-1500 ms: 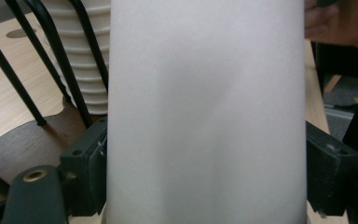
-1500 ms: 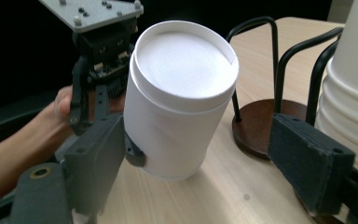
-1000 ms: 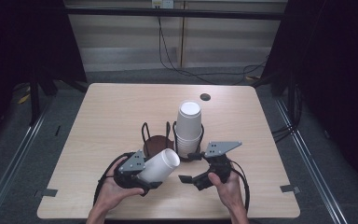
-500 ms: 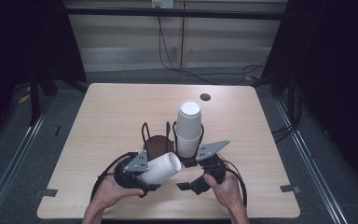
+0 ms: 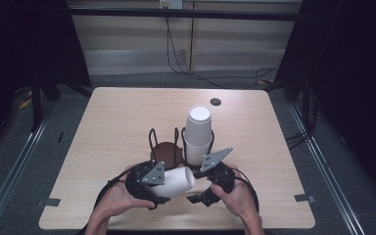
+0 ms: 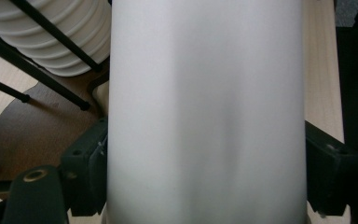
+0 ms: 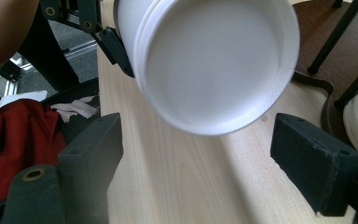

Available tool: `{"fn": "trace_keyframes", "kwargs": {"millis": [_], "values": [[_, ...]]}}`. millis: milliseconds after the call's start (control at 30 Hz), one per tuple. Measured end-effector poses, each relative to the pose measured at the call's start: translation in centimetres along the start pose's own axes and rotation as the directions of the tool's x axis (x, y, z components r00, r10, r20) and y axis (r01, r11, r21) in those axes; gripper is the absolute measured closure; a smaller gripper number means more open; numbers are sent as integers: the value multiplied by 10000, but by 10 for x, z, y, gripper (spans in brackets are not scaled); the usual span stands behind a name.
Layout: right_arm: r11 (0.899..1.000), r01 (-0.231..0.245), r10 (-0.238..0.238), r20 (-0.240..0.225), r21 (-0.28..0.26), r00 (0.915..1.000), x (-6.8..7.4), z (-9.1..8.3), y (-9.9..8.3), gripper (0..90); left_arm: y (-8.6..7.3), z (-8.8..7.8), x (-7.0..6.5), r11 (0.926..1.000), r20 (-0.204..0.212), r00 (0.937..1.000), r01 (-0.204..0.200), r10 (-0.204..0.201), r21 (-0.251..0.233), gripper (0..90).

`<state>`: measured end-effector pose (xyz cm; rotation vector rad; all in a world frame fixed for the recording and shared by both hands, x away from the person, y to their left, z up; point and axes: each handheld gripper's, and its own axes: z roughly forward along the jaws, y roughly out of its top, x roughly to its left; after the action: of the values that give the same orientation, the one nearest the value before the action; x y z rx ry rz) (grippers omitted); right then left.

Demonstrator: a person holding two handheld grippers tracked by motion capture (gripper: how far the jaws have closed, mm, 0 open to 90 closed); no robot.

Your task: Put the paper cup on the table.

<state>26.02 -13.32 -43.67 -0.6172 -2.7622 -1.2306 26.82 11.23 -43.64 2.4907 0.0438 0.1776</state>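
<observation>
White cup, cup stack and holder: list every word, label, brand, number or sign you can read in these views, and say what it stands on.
No readable text in these views.
White paper cup in the left hand-held gripper: plain, no print.
Stack of white cups: blank.
Wire cup holder with brown base: no label.
Wooden table: no markings; the dark round spot is no sign.

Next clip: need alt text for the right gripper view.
A white paper cup, lying sideways in the left gripper, shows its round base just ahead of the right gripper, whose black jaws stand open. Below lies the light wooden table.
</observation>
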Motion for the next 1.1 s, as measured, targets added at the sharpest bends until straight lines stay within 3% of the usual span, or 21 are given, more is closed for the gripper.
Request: {"fn": "trace_keyframes", "kwargs": {"millis": [267,333,467,600,833,1100], "values": [[9977,343,-322,-353,587,9989,-3,7,6,173,6,2,-4,9989,-3,9996,-291,291,380,182],[9956,269,-181,-974,896,9951,-5,10,8,173,6,5,-5,9984,84,9994,-351,348,441,182],[9880,429,-326,-713,1484,9969,-5,15,13,167,7,10,-8,9955,255,9984,-514,495,800,182],[9836,513,-370,-849,1729,9957,-6,20,16,165,11,10,-9,9944,392,9971,-686,656,803,182],[9815,930,-728,-1227,1675,9898,-2,22,21,152,15,15,-12,9929,646,9948,-841,787,842,182],[9703,1095,-770,-1540,2158,9851,-1,28,22,184,19,18,-13,9903,795,9924,-1015,942,948,182]]}}
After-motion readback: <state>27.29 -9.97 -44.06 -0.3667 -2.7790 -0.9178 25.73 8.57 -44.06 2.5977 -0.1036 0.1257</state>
